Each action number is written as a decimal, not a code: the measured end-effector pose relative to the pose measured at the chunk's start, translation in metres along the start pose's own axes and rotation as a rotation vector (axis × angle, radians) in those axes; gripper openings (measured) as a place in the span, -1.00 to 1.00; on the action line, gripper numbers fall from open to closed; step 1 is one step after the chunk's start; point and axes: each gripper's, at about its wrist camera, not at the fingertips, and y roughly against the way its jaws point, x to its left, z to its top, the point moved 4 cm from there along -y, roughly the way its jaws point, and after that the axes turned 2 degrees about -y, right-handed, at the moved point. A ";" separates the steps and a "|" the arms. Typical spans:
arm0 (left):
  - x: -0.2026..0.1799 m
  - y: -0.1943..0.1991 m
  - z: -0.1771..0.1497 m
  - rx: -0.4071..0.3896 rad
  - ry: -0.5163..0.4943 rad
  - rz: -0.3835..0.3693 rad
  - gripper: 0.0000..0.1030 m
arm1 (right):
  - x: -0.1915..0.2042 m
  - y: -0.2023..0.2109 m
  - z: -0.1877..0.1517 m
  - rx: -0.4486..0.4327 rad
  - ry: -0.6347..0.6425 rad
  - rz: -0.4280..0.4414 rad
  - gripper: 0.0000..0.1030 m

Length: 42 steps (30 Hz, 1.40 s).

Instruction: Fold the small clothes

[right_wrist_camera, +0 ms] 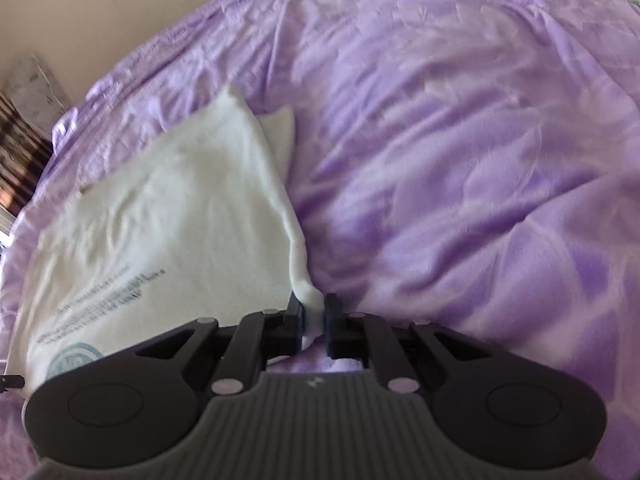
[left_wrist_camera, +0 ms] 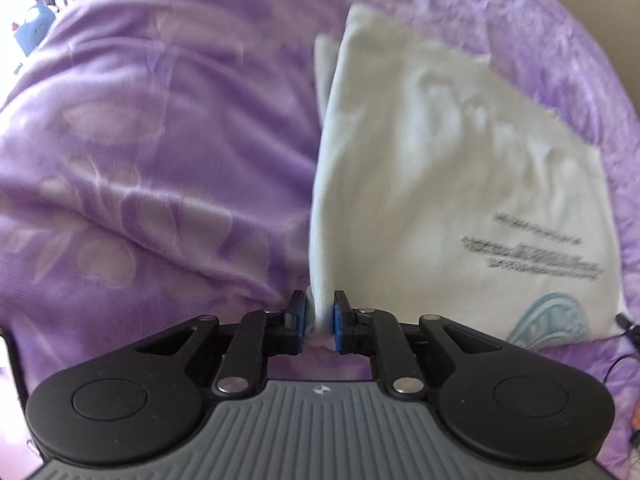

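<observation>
A white T-shirt [left_wrist_camera: 460, 168] with dark printed text and a light blue round logo lies on a purple blanket [left_wrist_camera: 152, 140]. My left gripper [left_wrist_camera: 320, 320] is shut on the shirt's left edge, which is bunched and pulled up between the blue pads. In the right wrist view the same shirt [right_wrist_camera: 168, 208] lies to the left, and my right gripper [right_wrist_camera: 314, 322] is shut on its right edge, also bunched and lifted. The far corner of the shirt is folded over itself. Both views are motion-blurred.
The rumpled purple blanket [right_wrist_camera: 460, 160] covers the whole bed. A beige wall [right_wrist_camera: 100, 8] runs behind the bed. A dark cable [left_wrist_camera: 628, 324] lies at the right edge near the shirt's logo. Room clutter [left_wrist_camera: 36, 20] shows at far left.
</observation>
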 end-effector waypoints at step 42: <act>-0.249 -0.108 0.138 -0.240 -0.495 -0.062 -0.42 | 0.009 -0.122 0.117 0.022 -0.148 0.453 -0.67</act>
